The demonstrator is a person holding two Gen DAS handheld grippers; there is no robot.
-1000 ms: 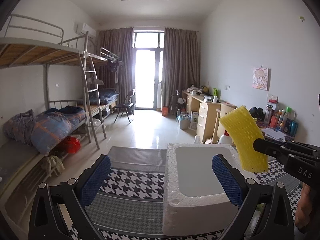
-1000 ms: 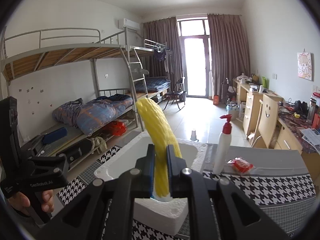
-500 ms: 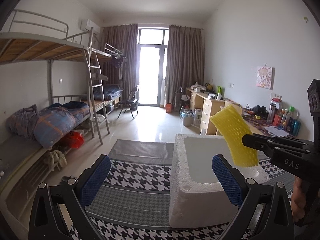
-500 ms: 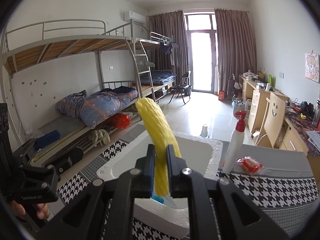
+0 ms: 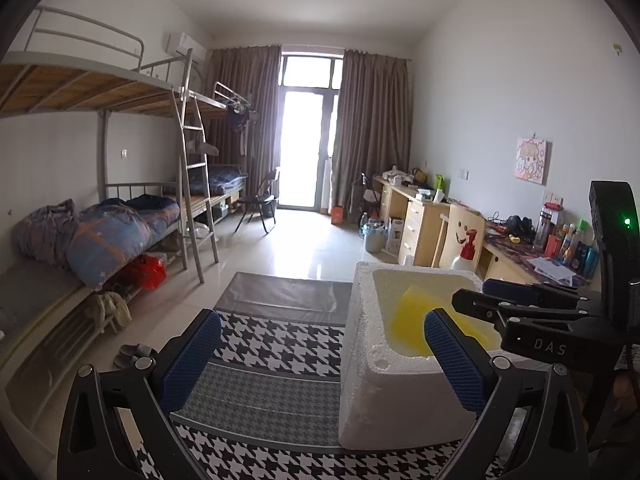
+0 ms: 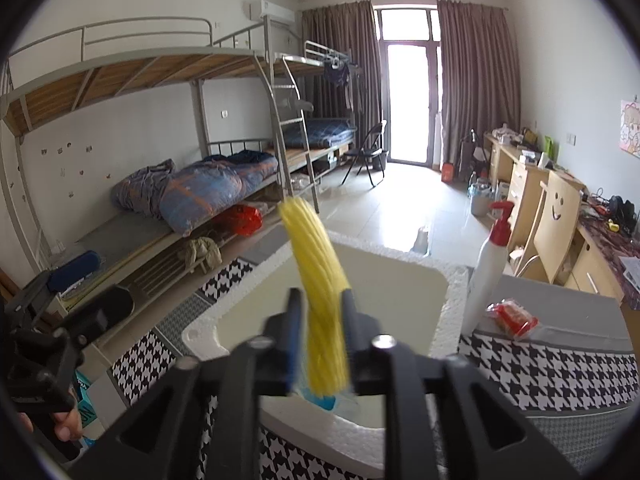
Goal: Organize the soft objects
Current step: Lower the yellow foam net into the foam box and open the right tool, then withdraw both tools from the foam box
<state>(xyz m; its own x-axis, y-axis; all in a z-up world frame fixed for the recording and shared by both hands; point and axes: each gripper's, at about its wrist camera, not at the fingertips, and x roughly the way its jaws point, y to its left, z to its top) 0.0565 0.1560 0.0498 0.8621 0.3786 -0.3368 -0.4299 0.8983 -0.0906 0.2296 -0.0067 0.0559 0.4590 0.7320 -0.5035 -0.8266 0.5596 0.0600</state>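
Right gripper: jaws opening over the white styrofoam box; the yellow foam net sleeve stands between the pads, apparently loose, its lower end inside the box. Left gripper: fingers wide apart, holding nothing, near the box's left wall on the houndstooth-patterned table cloth.

Yellow foam net blurred, its lower end hidden behind right tongs; something blue beneath, too covered to identify.
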